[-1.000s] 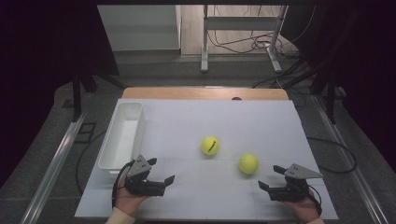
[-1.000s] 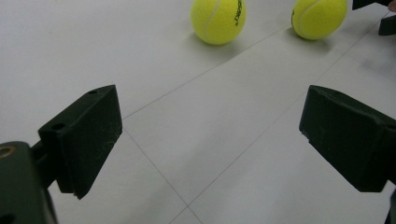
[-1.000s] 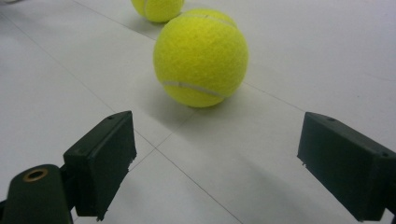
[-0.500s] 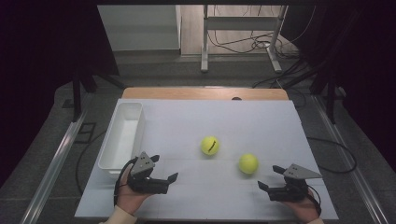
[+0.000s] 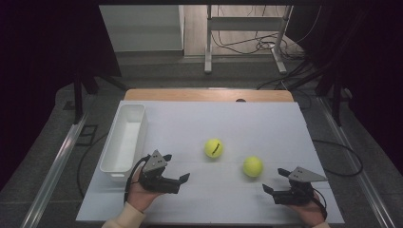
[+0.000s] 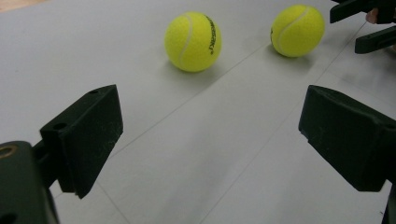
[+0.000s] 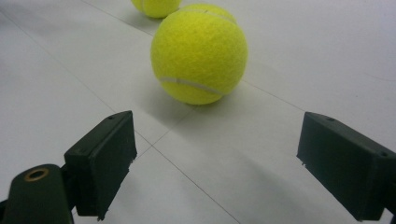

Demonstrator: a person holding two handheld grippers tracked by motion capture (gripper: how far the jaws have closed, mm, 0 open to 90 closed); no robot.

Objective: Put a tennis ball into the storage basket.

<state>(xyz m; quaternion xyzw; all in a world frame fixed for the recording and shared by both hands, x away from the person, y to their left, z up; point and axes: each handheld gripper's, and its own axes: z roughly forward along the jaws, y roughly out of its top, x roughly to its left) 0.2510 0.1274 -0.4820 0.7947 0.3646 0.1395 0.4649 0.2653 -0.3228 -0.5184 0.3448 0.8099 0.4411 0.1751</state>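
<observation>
Tennis balls: two lay on the white table (image 5: 266,128), the left ball (image 5: 214,148) at 10 o'clock of the right ball (image 5: 253,166).
Left gripper (image 5: 183,179): jaws apart, had edged toward the left ball.
Right gripper (image 5: 274,186): jaws apart, unmoved.
White bin (image 5: 114,164): empty.

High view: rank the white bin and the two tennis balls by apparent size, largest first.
1. white bin, clearly largest.
2. ball with dark marking and plain ball: they look alike in size, so I won't rank one over the other.
</observation>
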